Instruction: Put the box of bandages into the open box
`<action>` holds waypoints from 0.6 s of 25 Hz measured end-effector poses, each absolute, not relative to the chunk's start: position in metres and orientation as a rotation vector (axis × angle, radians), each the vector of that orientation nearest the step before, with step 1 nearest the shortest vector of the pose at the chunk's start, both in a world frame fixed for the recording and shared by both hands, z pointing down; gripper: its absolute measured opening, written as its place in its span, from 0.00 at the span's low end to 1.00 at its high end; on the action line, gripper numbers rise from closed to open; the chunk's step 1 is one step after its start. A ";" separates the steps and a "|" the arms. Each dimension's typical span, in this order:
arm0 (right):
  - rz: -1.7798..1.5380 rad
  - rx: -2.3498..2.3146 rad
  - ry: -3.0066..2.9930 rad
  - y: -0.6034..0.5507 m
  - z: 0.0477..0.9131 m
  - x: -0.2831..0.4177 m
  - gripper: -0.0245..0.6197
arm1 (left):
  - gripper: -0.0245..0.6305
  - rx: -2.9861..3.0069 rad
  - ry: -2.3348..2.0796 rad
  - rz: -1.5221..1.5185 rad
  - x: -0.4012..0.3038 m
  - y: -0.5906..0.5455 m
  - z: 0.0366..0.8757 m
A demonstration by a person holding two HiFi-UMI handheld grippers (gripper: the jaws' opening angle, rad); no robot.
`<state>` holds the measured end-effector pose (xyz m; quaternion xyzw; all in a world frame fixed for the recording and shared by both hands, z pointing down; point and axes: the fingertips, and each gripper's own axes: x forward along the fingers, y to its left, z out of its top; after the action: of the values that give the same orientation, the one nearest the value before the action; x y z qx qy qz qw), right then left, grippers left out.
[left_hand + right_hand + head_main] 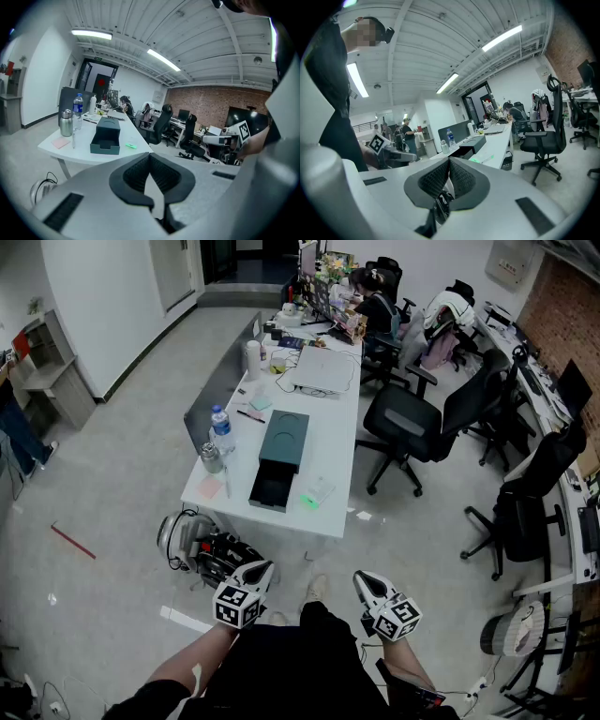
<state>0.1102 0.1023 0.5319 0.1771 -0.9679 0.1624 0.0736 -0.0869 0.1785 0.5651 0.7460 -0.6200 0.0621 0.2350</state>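
Observation:
The open box point(279, 457) is dark teal and lies on the white table point(342, 442) with its drawer pulled out toward me; it also shows in the left gripper view point(106, 136). To its right lies the small box of bandages point(315, 494), clear with a green glow, seen as well from the left gripper point(131, 146) and the right gripper point(476, 160). I stand well back from the table. My left gripper point(253, 572) point(150, 155) and right gripper point(367, 583) point(449, 162) are held near my body, both shut with nothing between the jaws.
On the table's left side stand a water bottle point(221, 427) and a steel flask point(212, 458), with a pink note point(209, 487) nearby. A laptop point(322, 369) lies farther back. Black office chairs point(412, 423) crowd the right. A helmet and cables point(192, 540) lie on the floor.

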 end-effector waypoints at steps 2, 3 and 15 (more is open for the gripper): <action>0.485 0.529 -2.909 0.107 0.532 0.111 0.08 | 0.05 2.048 -1.703 0.164 -0.085 0.183 0.563; 0.483 0.529 -2.911 0.110 0.532 0.111 0.08 | 0.05 2.049 -1.702 0.163 -0.084 0.185 0.562; 0.513 0.580 -2.955 0.123 0.533 0.103 0.08 | 0.05 2.032 -1.714 0.163 -0.090 0.207 0.572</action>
<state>0.1031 0.1231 0.5332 0.1896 -0.9664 0.1679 0.0434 -0.0903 0.2071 0.5723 0.7412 -0.6253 0.0594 0.2368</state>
